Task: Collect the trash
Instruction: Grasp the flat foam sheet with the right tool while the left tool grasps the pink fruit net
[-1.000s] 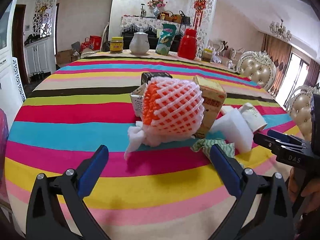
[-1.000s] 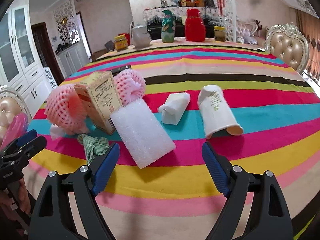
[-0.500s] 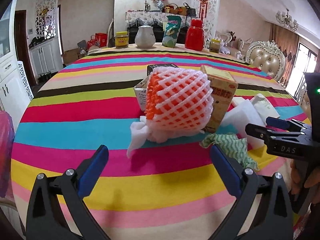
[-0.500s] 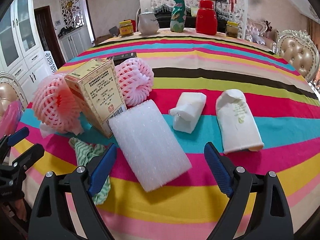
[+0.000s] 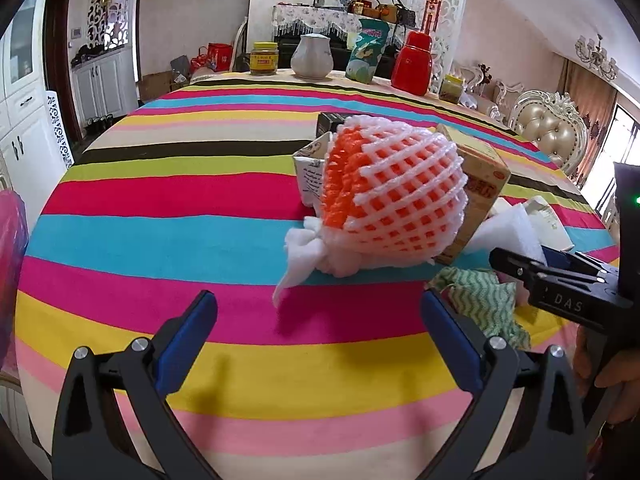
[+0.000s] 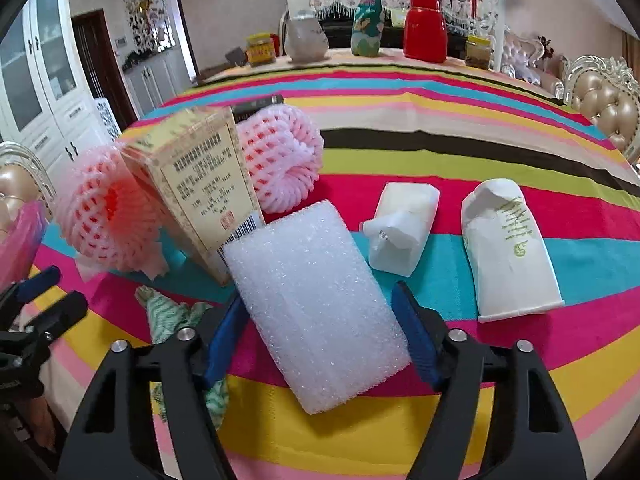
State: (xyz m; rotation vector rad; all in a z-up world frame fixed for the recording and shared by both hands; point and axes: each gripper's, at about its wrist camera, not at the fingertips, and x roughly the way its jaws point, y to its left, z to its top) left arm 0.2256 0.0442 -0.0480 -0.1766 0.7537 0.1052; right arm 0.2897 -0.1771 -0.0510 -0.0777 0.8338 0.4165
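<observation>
Item: white foam sheet pad point(image 6: 316, 308), lying flat on the striped desk point(image 6: 440, 152), at 5 o'clock of the leaning yellow carton point(image 6: 200, 184). Judged very light, soft, compressible, not fragile; best taken across its two long edges near the close end. Right hand-held gripper point(image 6: 320, 332) has just been closing, blue pads astride the pad, not visibly pressing; left hand-held gripper point(image 5: 316, 344) spread wide, empty, facing the foam fruit net point(image 5: 392, 196).

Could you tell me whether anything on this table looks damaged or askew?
Yes. The paper cup lies tipped on its side with its closed end crumpled. The yellow carton leans tilted between two foam fruit nets. A green cloth sits bunched near the table edge.
</observation>
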